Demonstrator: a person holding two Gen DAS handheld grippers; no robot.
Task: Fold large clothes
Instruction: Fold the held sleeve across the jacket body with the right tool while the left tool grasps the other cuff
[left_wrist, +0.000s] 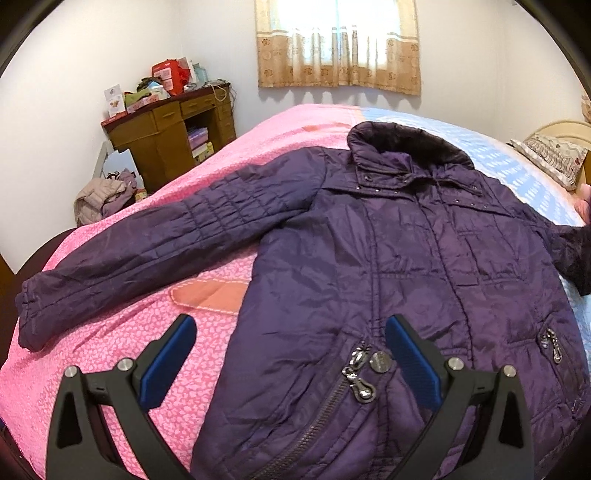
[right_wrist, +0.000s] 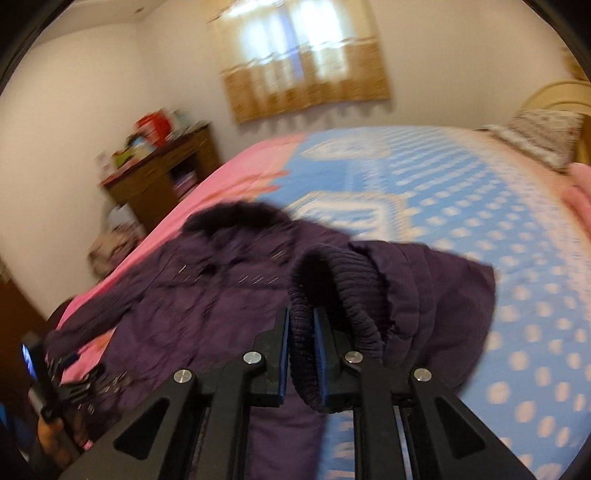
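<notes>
**Mei:** Purple quilted puffer jacket (left_wrist: 388, 258), front up, lies spread across the pink-and-blue bed cover (left_wrist: 122, 332) in the left wrist view. Its one sleeve (left_wrist: 147, 243) stretches flat away from the jacket's body, over the pink side. The left gripper (left_wrist: 290, 354) hangs over the jacket's hem by the zip pulls (left_wrist: 356, 373), jaws wide apart, holding nothing.

**Jun:** So that hand should pin the jacket's hem, I'd say, so the body doesn't slide.

**Mei:** In the right wrist view, blurred, the right gripper (right_wrist: 301, 336) has its jaws nearly closed on the ribbed knit cuff (right_wrist: 332, 291) of the jacket's other sleeve, lifted above the jacket.

**Jun:** Then carry that cuff low across the jacket's chest, keep the sleeve untwisted, and lay it flat before letting go.
</notes>
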